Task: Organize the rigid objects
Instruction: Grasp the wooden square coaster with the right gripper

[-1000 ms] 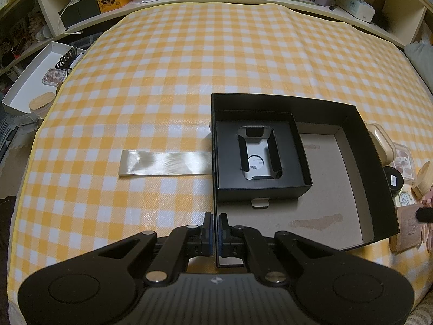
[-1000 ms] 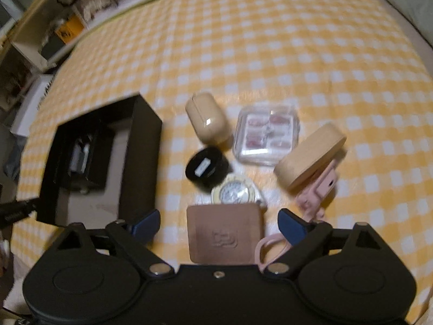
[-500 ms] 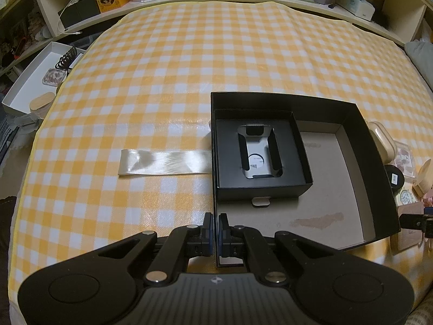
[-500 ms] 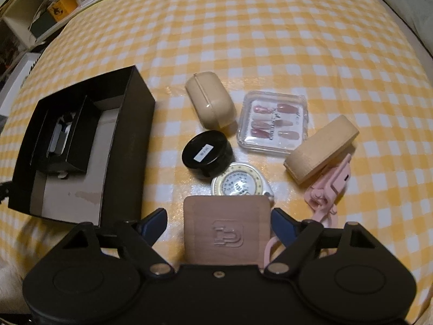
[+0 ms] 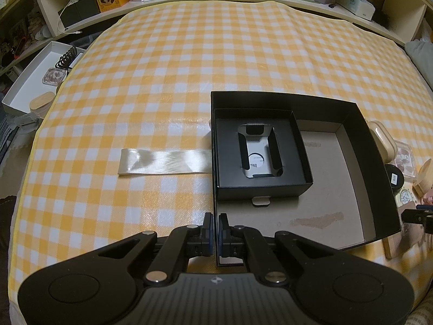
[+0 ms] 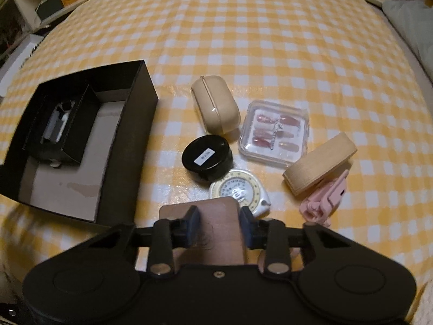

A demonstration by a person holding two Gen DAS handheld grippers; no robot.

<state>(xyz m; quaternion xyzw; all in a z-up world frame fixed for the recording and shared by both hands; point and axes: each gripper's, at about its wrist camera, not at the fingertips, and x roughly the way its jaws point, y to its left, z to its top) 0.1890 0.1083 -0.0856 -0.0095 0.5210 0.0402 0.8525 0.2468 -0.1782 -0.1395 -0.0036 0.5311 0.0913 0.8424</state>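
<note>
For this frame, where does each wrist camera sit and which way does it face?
Left wrist: behind the left gripper, facing across the checked table; its fingers pinch the near wall of the black box.
Right wrist: behind the right gripper, looking down at the loose items; its fingers flank the brown leather square.
Shared: the black box; the black round jar.

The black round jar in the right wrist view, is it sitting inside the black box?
No, the black round jar stands on the checked cloth to the right of the black box, outside its wall.
</note>
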